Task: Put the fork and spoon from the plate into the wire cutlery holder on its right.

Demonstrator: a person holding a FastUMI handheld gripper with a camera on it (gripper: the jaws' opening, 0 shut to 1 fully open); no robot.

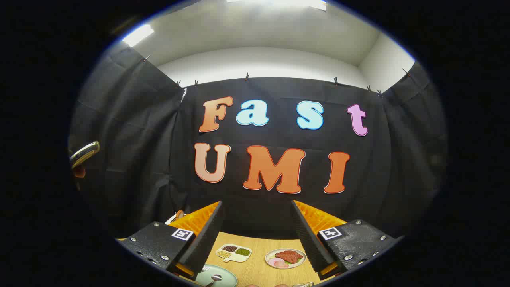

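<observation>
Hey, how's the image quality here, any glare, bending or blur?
Gripper view: ceiling lights blow out to white glare; the fisheye bends the cloth wall at the sides; the wooden table and plate are small but sharp; the gripper is open, fingers wide apart.

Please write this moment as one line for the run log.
gripper: open, raised, holds nothing | plate: below left finger, spoon on it | fork: cannot tell | food plate, tray: on table between fingers
</observation>
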